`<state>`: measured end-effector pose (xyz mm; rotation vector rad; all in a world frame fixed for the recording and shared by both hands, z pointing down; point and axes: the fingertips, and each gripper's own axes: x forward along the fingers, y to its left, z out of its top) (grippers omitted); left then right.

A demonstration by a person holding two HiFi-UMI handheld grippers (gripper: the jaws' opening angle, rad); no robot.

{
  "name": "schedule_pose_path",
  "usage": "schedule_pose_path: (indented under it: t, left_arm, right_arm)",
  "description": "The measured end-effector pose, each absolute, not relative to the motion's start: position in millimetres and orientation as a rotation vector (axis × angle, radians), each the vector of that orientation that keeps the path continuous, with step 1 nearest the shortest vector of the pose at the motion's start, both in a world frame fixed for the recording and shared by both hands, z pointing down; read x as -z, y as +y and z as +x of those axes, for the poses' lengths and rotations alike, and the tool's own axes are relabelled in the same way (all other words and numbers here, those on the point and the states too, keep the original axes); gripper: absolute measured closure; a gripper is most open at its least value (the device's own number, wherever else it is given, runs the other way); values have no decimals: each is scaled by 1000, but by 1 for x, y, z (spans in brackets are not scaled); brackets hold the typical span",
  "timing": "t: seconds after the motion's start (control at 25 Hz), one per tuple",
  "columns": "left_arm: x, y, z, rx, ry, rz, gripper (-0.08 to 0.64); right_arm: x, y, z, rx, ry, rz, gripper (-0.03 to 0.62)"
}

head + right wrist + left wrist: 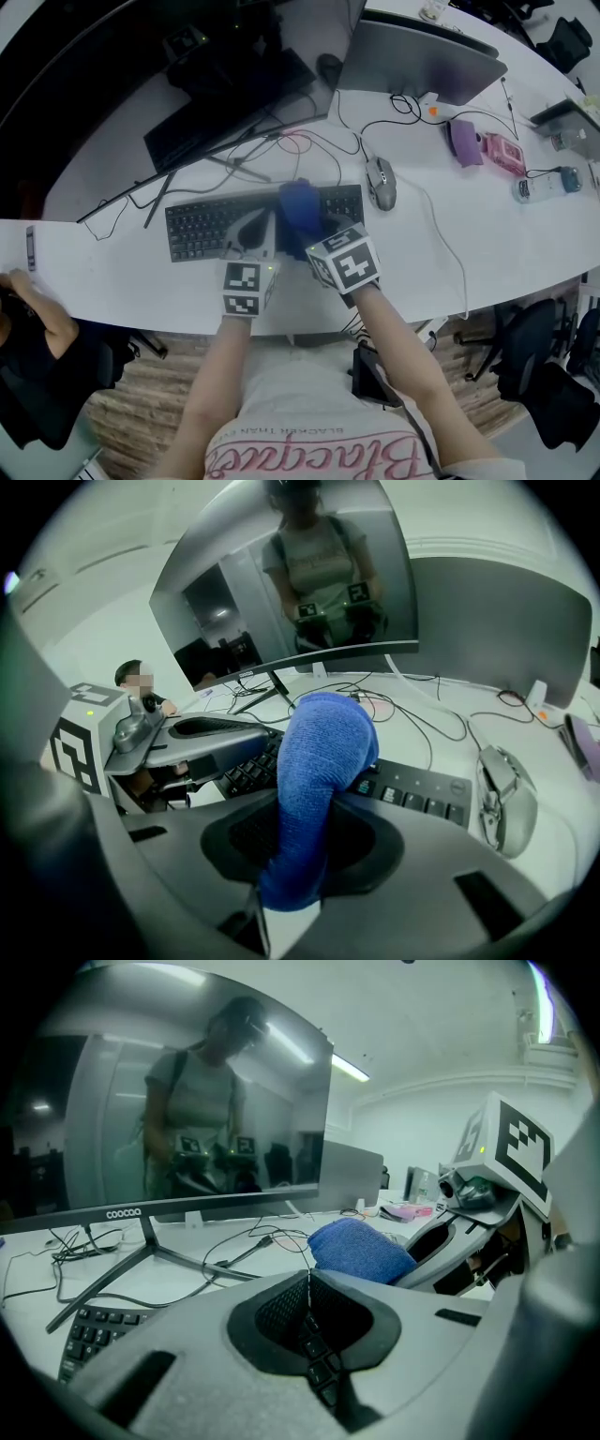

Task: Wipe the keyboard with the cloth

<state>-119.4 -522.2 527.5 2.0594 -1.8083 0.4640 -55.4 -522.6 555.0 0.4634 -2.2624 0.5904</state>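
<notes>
A black keyboard [211, 225] lies on the white desk [112, 272] in front of me. A blue cloth [300, 211] rests on its right half. My right gripper [317, 230] is shut on this cloth; in the right gripper view the cloth [317, 761] rises folded from between the jaws and hides their tips, with the keyboard [427, 797] just beyond. My left gripper [253, 231] sits over the keyboard's middle, just left of the cloth. In the left gripper view its jaws meet in a thin line, with keys [92, 1333] below and the cloth [361, 1249] to the right.
A grey mouse [380, 183] lies right of the keyboard, its cable trailing to the front edge. A curved monitor [187, 84] on a stand and loose cables sit behind. A second screen [422, 61] and pink and purple items [487, 147] stand far right. A person's arm [33, 298] shows at left.
</notes>
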Motion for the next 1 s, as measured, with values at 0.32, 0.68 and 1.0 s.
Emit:
schedule_pose_path:
  t: [0.32, 0.68, 1.0]
  left_arm:
    - [-525, -541, -99, -451, -1770, 2095, 554]
    - [-527, -553, -75, -459, -1721, 2140, 554]
    - [-525, -559, -56, -456, -1684, 2178, 554]
  right_arm:
    - [-557, -538, -28, -633, -2259, 479, 491]
    - [-556, -549, 4, -587, -2232, 506, 491]
    - [-556, -564, 45, -544, -2188, 595, 491]
